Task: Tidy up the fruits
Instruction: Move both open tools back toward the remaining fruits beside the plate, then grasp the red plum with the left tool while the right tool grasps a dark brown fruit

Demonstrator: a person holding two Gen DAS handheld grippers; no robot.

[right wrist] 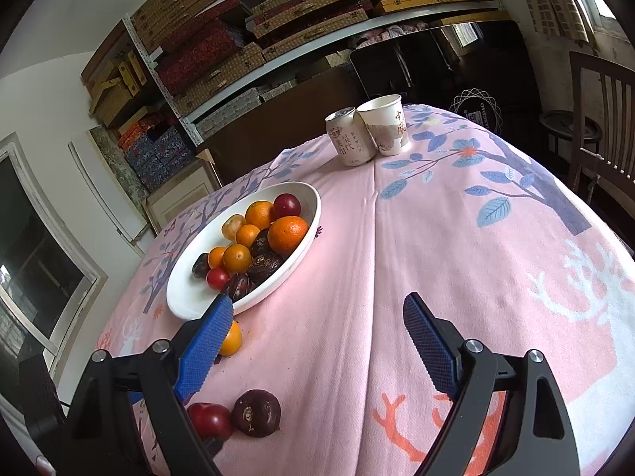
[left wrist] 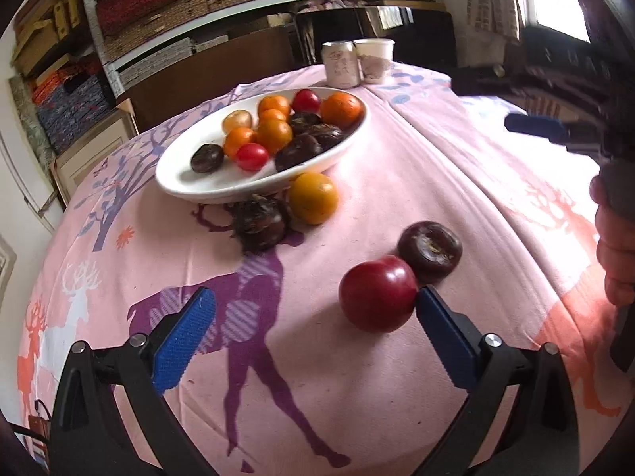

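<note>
We see the left gripper (left wrist: 313, 305) and right gripper (right wrist: 317, 315) built alike: black angular arms, round silver screws behind each finger, blue ribbed pads with sawtooth edges along the fingers' (left wrist: 186, 341) inner faces. A bare hand (left wrist: 617, 254) wraps a grey-black handle.

A table draped in a pink cloth printed with deer and trees (right wrist: 397, 261) carries a white oval bowl (left wrist: 178, 176), a pale drink can (right wrist: 349, 139) touching a white paper cup (right wrist: 387, 127), and loose fruit: an orange (left wrist: 313, 197), a dark brown round fruit (left wrist: 260, 222), a red plum (left wrist: 377, 293) touching another dark brown fruit (left wrist: 430, 246).
</note>
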